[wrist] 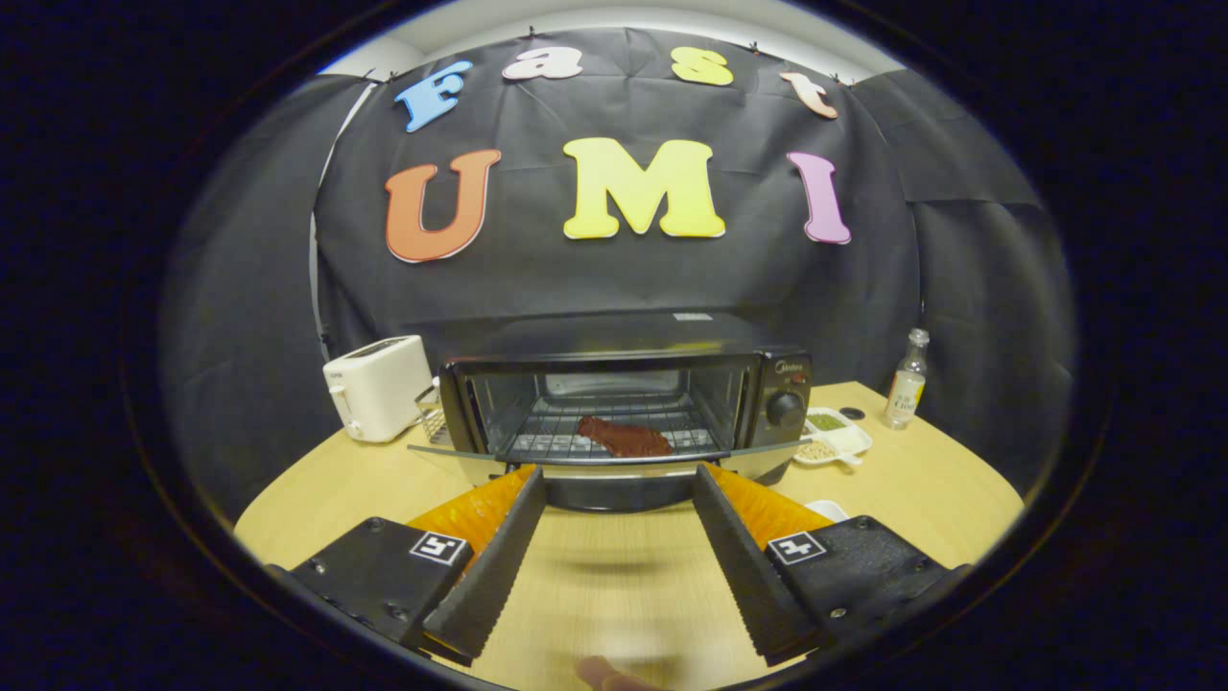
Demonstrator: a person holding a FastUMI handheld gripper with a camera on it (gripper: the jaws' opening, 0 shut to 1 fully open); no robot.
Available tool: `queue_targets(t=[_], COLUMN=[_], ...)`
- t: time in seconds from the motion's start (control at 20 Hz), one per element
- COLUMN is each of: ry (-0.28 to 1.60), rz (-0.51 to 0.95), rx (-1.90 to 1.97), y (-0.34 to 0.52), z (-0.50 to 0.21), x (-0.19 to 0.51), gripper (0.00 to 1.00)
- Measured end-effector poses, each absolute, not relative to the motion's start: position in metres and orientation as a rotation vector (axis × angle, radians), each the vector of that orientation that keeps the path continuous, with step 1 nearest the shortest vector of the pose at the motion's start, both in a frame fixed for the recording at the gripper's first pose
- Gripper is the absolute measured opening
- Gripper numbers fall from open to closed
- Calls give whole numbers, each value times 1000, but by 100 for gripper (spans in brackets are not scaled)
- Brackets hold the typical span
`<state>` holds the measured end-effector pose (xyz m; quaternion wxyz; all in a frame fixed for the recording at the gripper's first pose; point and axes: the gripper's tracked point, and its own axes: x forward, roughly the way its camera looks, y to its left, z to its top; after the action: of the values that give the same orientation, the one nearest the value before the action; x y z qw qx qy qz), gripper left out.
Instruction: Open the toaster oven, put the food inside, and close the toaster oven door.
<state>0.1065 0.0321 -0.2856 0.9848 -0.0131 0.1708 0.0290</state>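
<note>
A black toaster oven [624, 393] stands on the wooden table [921, 480] just beyond my fingers. Its glass door [604, 459] is folded down flat toward me, and the door's front edge lies just past my fingertips. A reddish-brown piece of food [625, 438] rests on the wire rack [566, 437] inside. My gripper [619, 480] is open, its two fingers spread wide with only bare tabletop between them. It holds nothing.
A white toaster [377, 386] stands left of the oven. Right of the oven sit a white divided dish [835, 437] with green and tan contents and a small glass bottle [906, 382]. Part of a fingertip [606, 675] shows behind the gripper.
</note>
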Motion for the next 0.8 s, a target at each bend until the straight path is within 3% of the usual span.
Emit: queue_targets(t=[0.45,0.8], ry=[258,152], rz=[21,84], rx=[-87,-86], y=[37,52], z=[-237,-147], x=[187,123], gripper=[100,100])
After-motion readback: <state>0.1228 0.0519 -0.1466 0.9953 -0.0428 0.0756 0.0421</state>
